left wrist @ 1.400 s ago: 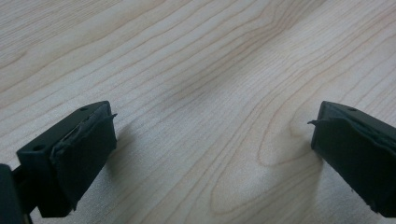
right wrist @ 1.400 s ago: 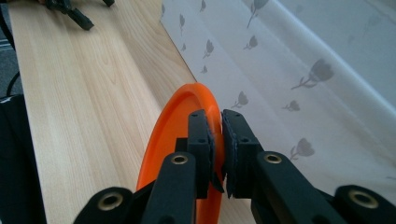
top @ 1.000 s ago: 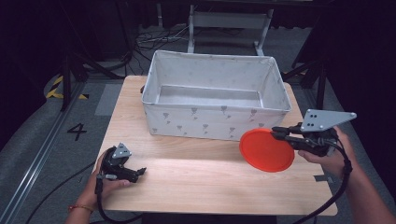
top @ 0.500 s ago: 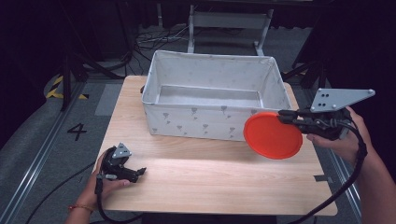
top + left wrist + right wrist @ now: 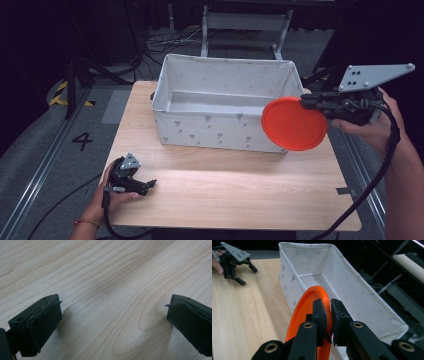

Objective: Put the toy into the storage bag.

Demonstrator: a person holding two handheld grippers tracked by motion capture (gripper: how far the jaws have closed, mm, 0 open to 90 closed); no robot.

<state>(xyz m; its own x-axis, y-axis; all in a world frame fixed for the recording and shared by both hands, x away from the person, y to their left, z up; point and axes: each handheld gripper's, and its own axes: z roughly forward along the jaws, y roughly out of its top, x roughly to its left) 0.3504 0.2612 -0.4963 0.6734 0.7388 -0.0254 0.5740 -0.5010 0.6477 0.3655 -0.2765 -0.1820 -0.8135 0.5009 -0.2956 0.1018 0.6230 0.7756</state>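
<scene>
I have the right gripper (image 5: pixel 306 102) at about 3 o'clock in the high view, raised off the table (image 5: pixel 235 185), its jaws pinched tight on the rim of an orange plate (image 5: pixel 294 124). The plate hangs on edge, its flat face turned toward the camera, just in front of the near right corner of the white box (image 5: pixel 200 131) and overlapping that corner in the high view. In the right gripper view I see the two black pads closed on the plate's (image 5: pixel 309 312) upper rim, with the open box (image 5: pixel 344 290) stretching away toward 12 o'clock behind it; whether the plate touches the box wall I cannot tell. My left gripper (image 5: pixel 148 185) sits at about 8 o'clock, low on the table near its front left corner, well apart from the box. In the left gripper view its jaws stand wide apart with nothing between them, just bare wood grain (image 5: pixel 110 290) beneath. The left gripper (image 5: pixel 243 275) also shows at about 10 o'clock in the right gripper view.
</scene>
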